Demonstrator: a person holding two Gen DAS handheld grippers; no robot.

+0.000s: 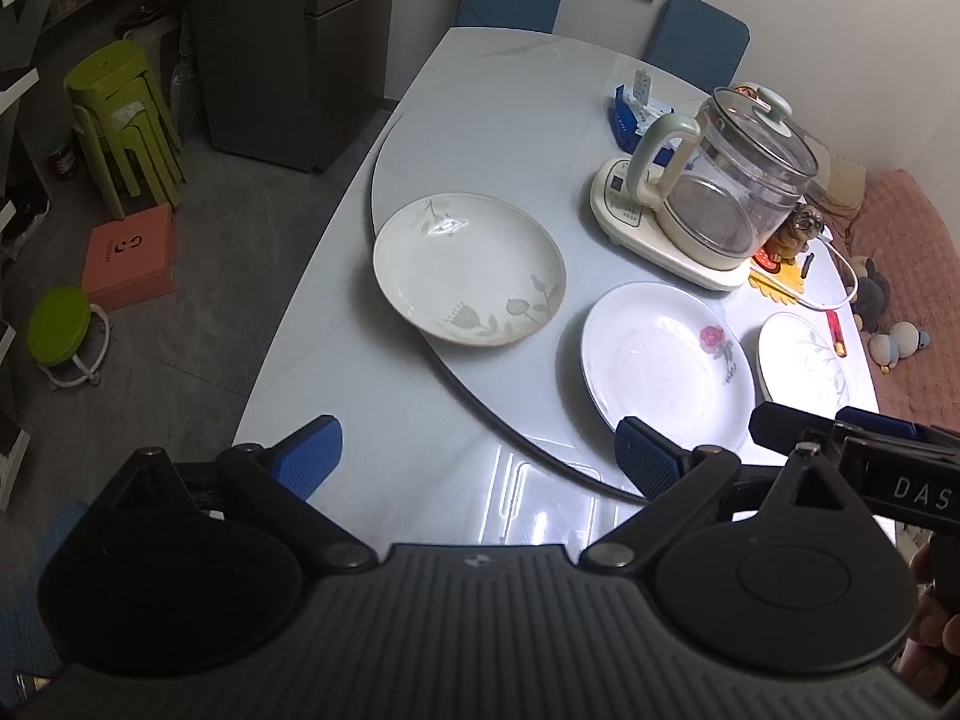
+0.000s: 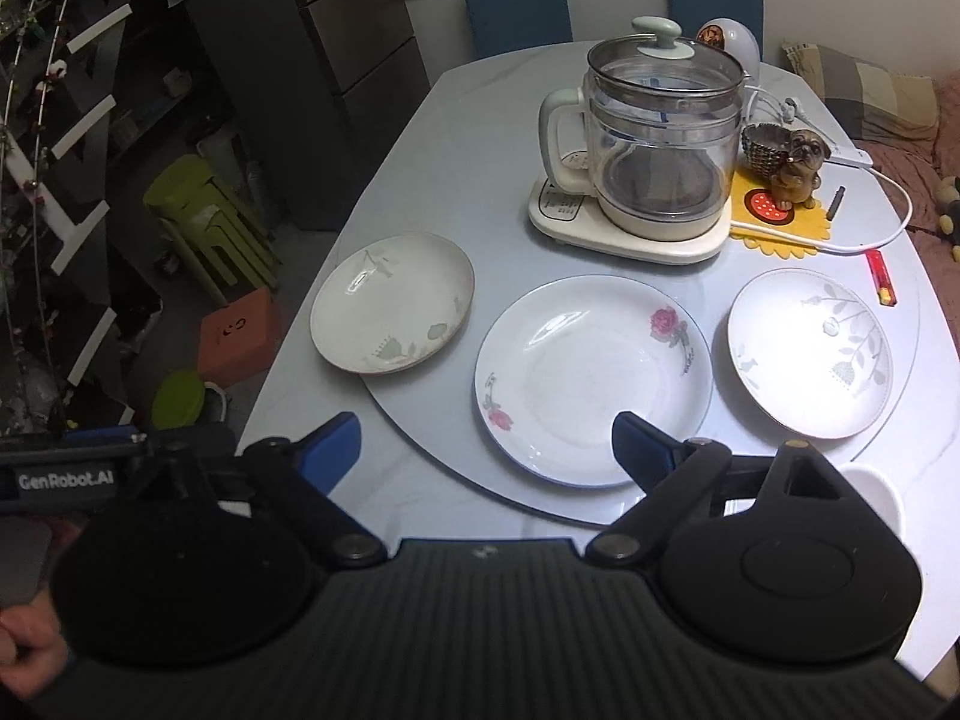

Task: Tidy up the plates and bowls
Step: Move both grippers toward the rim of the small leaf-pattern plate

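Three white plates lie on the grey turntable (image 2: 420, 192) of the oval table. A green-leaf plate (image 1: 468, 270) (image 2: 393, 303) is at the left. A rose plate (image 1: 666, 360) (image 2: 591, 378) is in the middle. A grey-leaf plate (image 1: 810, 360) (image 2: 810, 351) is at the right. My left gripper (image 1: 480, 447) is open above the table's near edge, short of the green-leaf plate, with nothing in it. My right gripper (image 2: 487, 441) is open over the near rim of the rose plate, with nothing gripped. Something white (image 2: 870, 492) peeks out behind its right finger arm.
A glass kettle (image 2: 660, 138) on its cream base stands behind the plates. A dog figurine (image 2: 795, 171) on a yellow mat, a white cable and a red lighter (image 2: 881, 287) lie at the right. Blue chairs (image 2: 516, 6) stand beyond the table; green stools (image 1: 126, 126) and an orange box (image 1: 129, 258) are on the floor at the left.
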